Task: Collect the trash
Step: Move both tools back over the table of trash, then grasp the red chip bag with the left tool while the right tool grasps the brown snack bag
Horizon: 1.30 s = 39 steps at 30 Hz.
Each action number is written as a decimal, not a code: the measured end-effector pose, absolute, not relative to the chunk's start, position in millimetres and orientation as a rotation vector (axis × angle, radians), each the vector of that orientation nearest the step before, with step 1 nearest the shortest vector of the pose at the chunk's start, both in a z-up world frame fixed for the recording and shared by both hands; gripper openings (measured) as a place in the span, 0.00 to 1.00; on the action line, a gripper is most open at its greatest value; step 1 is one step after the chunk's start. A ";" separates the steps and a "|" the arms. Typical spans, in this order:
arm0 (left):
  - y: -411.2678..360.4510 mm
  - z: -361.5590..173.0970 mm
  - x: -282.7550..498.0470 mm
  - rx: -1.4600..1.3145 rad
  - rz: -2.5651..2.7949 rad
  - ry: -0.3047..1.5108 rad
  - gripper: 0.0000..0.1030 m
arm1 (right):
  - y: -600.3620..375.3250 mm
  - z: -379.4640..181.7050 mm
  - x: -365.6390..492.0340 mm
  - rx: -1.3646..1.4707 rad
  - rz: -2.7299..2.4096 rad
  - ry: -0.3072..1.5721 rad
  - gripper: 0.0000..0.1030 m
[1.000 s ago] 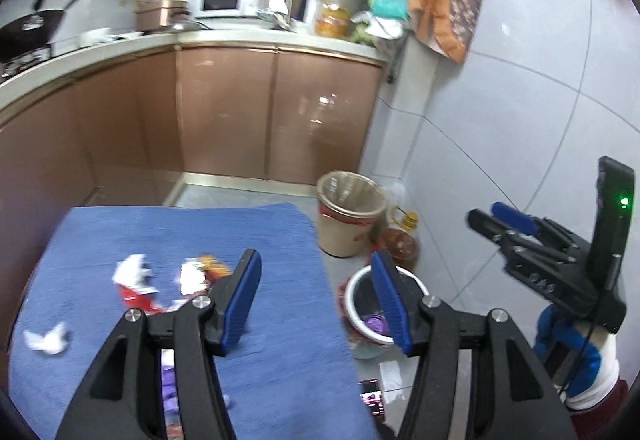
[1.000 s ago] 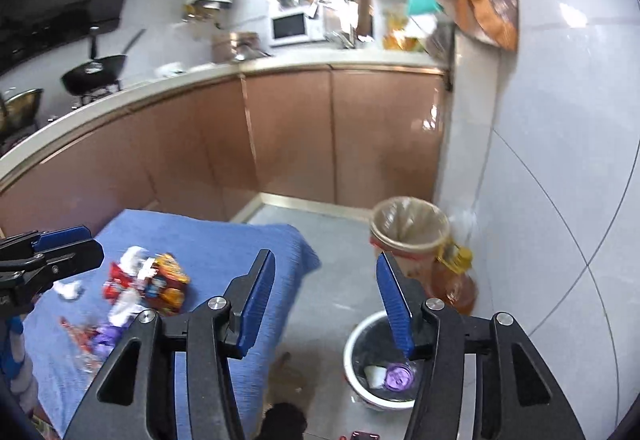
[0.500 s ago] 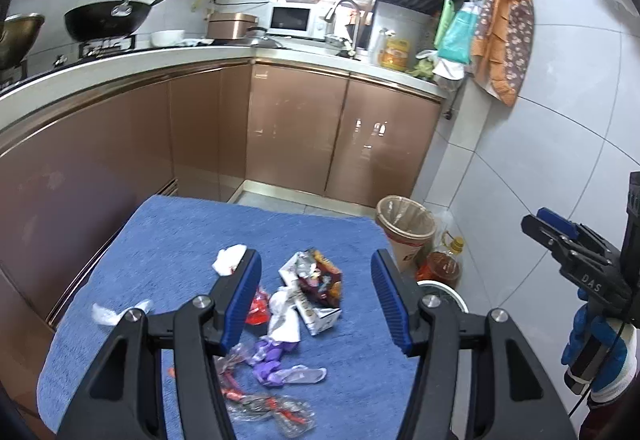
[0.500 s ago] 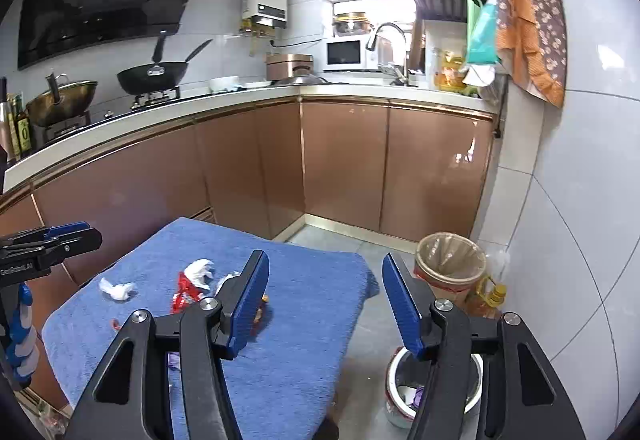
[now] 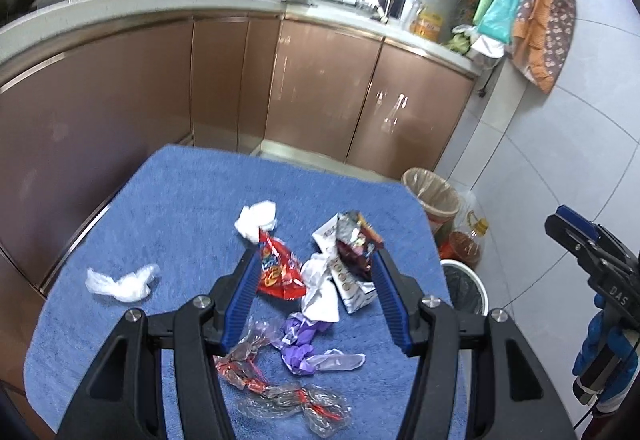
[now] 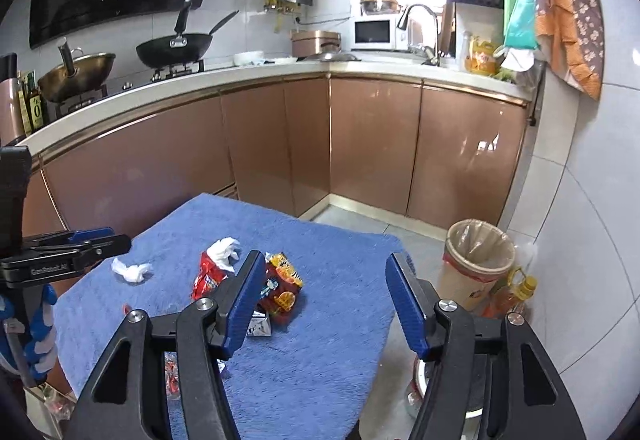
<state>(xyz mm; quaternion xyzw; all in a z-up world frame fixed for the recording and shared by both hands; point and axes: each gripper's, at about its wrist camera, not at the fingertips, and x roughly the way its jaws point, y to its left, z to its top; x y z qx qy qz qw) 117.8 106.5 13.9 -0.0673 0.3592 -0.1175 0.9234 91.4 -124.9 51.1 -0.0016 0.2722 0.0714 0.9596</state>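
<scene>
Trash lies on a blue towel-covered table (image 5: 192, 200): a red snack bag (image 5: 276, 268), a dark foil snack bag (image 5: 356, 244), white crumpled tissue (image 5: 256, 220), a clear plastic wad (image 5: 120, 282), a purple glove (image 5: 304, 348) and clear wrappers with red print (image 5: 280, 388). My left gripper (image 5: 316, 268) is open and empty, hovering above the pile. My right gripper (image 6: 324, 276) is open and empty, above the table's right part; the red bags (image 6: 280, 288) sit by its left finger. A small white bin (image 5: 464, 288) stands on the floor right of the table.
A tan lined waste bin (image 6: 476, 260) and an oil bottle (image 6: 508, 296) stand by the tiled wall. Brown kitchen cabinets (image 6: 360, 144) run behind the table. The counter holds a wok (image 6: 176, 48), a microwave (image 6: 372, 34) and a sink tap.
Both grippers have swung up and left, from the floor bins to over the table. The left gripper has come closer over the trash pile. Both stay open.
</scene>
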 end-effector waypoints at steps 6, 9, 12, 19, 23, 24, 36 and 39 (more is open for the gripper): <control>108.3 -21.9 150.7 -0.171 -0.224 0.833 0.54 | -119.6 28.2 116.2 0.007 0.177 0.600 0.61; 108.1 -42.3 168.1 -0.186 -0.212 0.884 0.54 | -116.6 17.1 128.5 0.010 0.192 0.623 0.63; 108.2 -61.4 187.9 -0.209 -0.200 0.933 0.54 | -115.1 2.6 142.9 0.017 0.212 0.651 0.65; 104.3 -96.0 222.6 -0.226 -0.179 1.008 0.53 | -105.4 -24.9 170.0 0.025 0.257 0.704 0.69; 101.1 -110.7 235.2 -0.220 -0.179 1.039 0.53 | -89.5 -43.1 184.6 0.011 0.289 0.738 0.70; 100.8 -113.7 237.3 -0.220 -0.178 1.045 0.53 | -85.8 -46.5 187.5 0.009 0.297 0.744 0.71; 118.4 -134.7 256.4 -0.289 -0.210 1.070 0.34 | -28.6 -83.8 221.6 -0.044 0.345 0.811 0.77; 119.9 -135.6 258.4 -0.292 -0.225 1.070 0.32 | -20.7 -89.9 232.7 -0.062 0.327 0.825 0.77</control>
